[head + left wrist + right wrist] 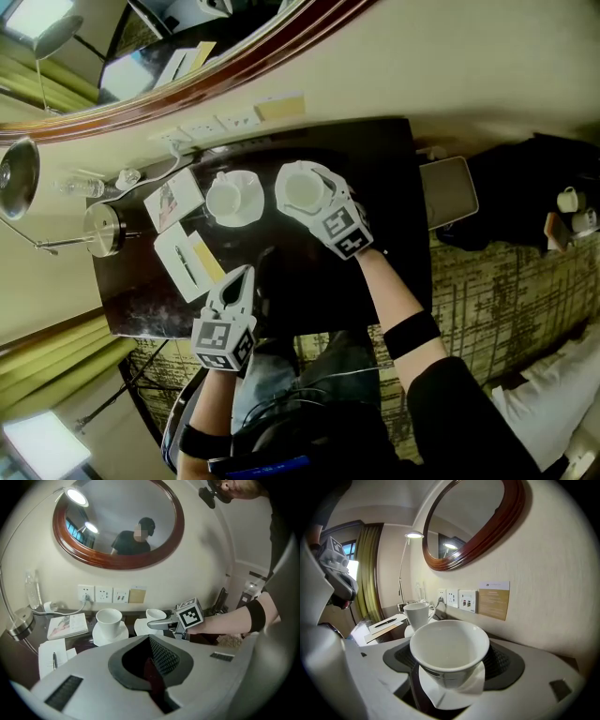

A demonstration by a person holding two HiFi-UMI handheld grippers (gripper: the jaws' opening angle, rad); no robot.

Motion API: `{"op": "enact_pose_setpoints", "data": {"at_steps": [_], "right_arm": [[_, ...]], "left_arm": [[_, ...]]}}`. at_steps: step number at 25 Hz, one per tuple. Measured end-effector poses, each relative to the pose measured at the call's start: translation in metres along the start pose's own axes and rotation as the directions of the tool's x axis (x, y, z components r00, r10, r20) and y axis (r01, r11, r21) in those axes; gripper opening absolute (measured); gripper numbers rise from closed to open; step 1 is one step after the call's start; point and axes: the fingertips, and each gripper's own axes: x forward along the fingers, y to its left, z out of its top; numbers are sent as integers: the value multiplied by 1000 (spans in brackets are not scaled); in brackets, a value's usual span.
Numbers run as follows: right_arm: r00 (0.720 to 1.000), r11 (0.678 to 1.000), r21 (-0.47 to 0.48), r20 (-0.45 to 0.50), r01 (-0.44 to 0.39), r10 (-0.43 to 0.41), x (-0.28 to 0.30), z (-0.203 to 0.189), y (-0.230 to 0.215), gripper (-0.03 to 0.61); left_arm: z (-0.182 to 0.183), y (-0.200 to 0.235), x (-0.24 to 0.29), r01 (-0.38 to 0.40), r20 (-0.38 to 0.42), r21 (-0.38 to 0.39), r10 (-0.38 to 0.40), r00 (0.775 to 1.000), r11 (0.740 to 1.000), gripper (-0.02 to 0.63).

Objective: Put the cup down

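Right gripper [302,190] had its jaws clamped on the cup [450,648], pads against both sides of the bowl just under the rim. The cup sat low over its saucer [440,700] at the back of the table [380,178], next to a second cup [225,197]. I'd guess that was to set it down dead centre. Left gripper [242,277] hung back near the front edge, jaws together and empty, probably just keeping clear.
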Motion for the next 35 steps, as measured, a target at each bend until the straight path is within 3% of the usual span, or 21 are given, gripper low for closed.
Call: {"op": "enact_pose_setpoints", "data": {"at_steps": [8,22,35], "right_arm": [[998,997,-55,43,-46,48,-56,14,12,426],[999,999,36,-25,-26,27,-123,-78,33,426],[1000,999,51,-11,-1,2,-128,-93,29,439]], "left_arm": [[-6,-16,-1,2,3,-9,-2,1000,1000,0],[-30,-64,5,-23,10,-23,23,1000,999,0],[-31,-71,6,-57,16,-24,57,998,998,0]]}}
